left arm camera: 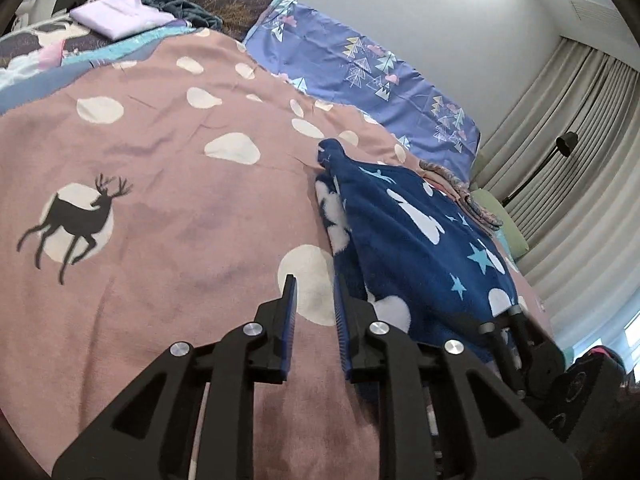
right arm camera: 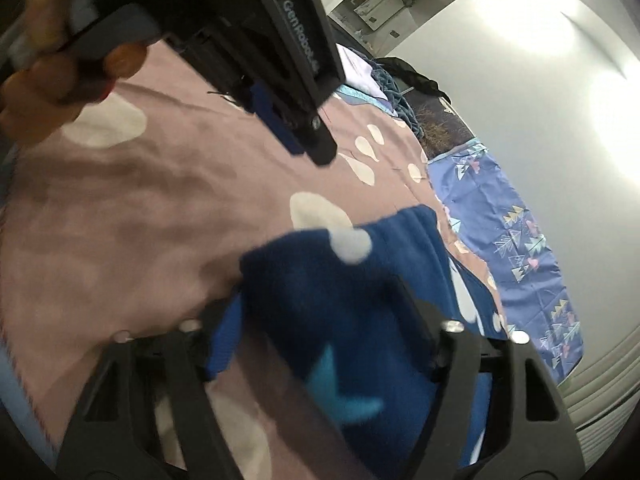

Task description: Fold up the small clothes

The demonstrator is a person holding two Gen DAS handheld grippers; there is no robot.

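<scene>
L gripper (left arm camera: 315, 304) lower centre, jaws part-open, empty, beside garment (left arm camera: 416, 240) edge for next grab; R gripper (right arm camera: 320, 344) jaws wide, garment between, grip unclear; bed (left arm camera: 160, 200) as fold surface

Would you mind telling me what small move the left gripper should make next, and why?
Probably shift the left gripper toward the navy star garment and close on its near edge: its jaws stand open and empty over the pink bedspread, just beside the cloth, while the right gripper already straddles the garment.

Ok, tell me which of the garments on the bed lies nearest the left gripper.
The navy star-print fleece garment, right beside the left gripper. The folded lilac piece lies far off.
</scene>
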